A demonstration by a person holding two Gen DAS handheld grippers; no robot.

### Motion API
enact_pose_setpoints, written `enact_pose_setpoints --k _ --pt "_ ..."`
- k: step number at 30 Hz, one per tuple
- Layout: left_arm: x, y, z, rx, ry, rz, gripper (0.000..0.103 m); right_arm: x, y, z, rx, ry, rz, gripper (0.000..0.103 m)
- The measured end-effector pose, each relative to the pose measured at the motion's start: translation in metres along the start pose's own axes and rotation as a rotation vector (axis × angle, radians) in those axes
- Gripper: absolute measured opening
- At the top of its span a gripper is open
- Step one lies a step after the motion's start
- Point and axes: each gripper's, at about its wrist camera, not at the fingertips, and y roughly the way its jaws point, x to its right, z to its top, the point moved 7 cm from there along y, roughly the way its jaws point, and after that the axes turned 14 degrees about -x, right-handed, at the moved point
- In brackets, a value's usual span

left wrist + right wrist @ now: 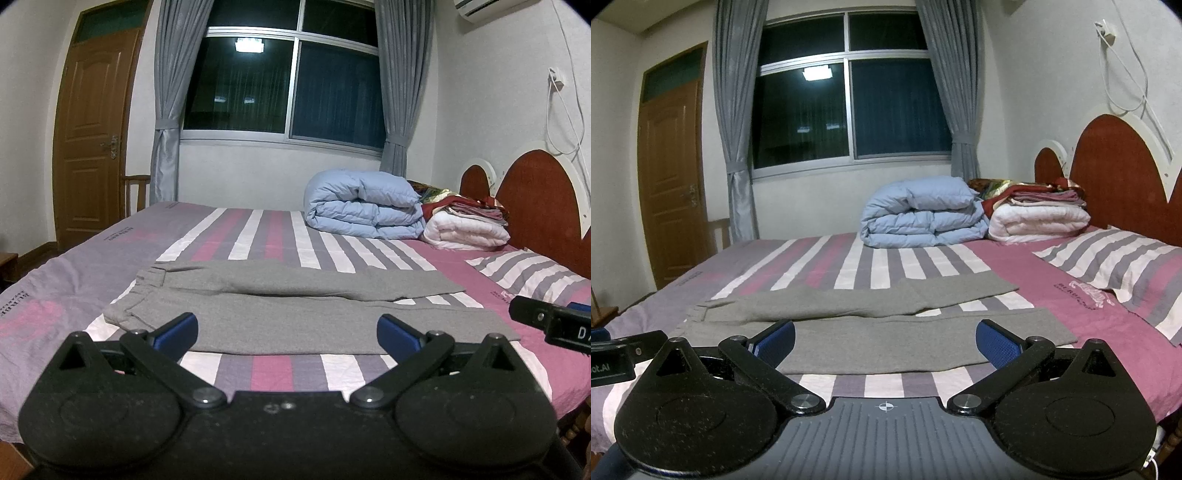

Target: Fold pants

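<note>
Grey pants [280, 310] lie flat on the striped bed, waistband to the left, both legs stretched to the right, the far leg angled slightly away. They also show in the right wrist view [886, 332]. My left gripper [287, 332] is open and empty, hovering at the near edge of the near leg. My right gripper [885, 343] is open and empty, also at the near edge of the near leg, further right. The right gripper's body shows at the right edge of the left wrist view [550, 321].
The bed sheet [258, 236] is striped pink, grey and white. A folded blue duvet [362, 210] and a stack of folded bedding [465, 225] sit at the far right by the headboard [535, 199]. A striped pillow [1115, 266] lies right of the pants.
</note>
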Motion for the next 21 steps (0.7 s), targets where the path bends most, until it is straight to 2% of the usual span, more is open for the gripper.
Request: enact_pose_setpoints --k 21 --pt "0.0007 0.0004 -0.0006 -0.002 0.001 0.001 0.097 -0.0002 -0.0015 -0.0004 0.000 0.004 -0.002 0.103"
